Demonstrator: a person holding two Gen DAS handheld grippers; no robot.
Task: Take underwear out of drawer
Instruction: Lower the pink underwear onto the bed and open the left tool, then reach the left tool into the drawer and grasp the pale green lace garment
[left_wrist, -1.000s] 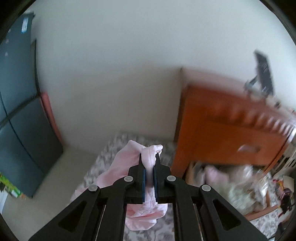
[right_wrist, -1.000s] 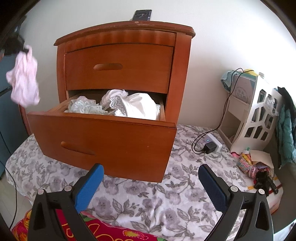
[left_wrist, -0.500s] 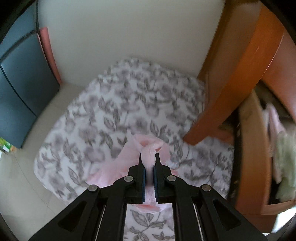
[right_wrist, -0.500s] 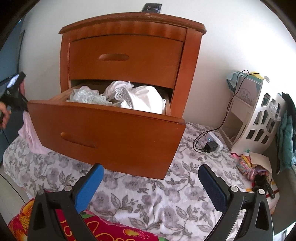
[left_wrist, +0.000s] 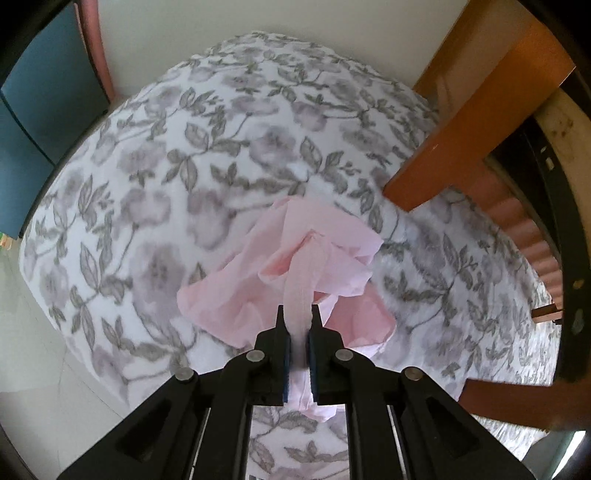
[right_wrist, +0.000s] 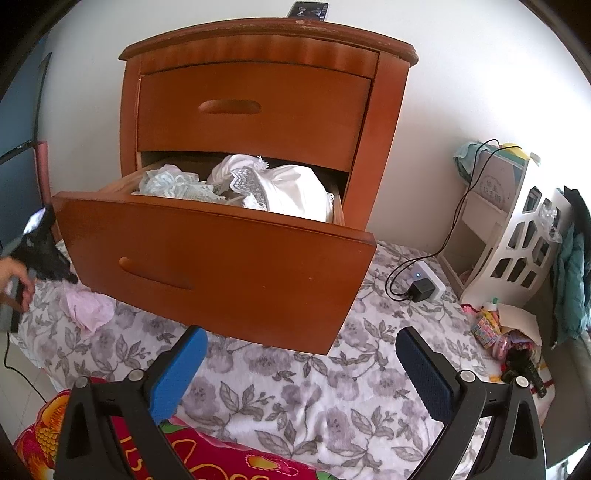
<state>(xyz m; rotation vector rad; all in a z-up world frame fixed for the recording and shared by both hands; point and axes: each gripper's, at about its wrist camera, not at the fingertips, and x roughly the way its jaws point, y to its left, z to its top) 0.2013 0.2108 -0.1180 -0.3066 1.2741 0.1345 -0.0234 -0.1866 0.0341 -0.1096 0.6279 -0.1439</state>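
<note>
In the left wrist view, the left gripper (left_wrist: 298, 325) sits at the bottom centre of the frame, its black jaws clamped on a strip of the crumpled pale pink underwear (left_wrist: 295, 273). The rest of the garment spreads in folds over the white bedsheet printed with grey flowers and leaves (left_wrist: 207, 147), in the middle of the frame. At the upper right stands a corner of the orange-brown wooden nightstand (left_wrist: 480, 122).

In the right wrist view, the right gripper (right_wrist: 299, 365) fills the bottom of the frame, its blue-padded jaws spread wide with nothing between them. Above it, the nightstand's lower drawer (right_wrist: 221, 266) is pulled out, holding bunched white and pale lacy garments (right_wrist: 266, 188). The upper drawer (right_wrist: 251, 110) is shut. At the left edge, a person's hand (right_wrist: 16, 275) holds the left gripper just over the pink underwear, which lies on the sheet beside the drawer front. At the right stand a white cut-out plastic rack (right_wrist: 517, 240) and a black plug in a white adapter (right_wrist: 423, 284).
</note>
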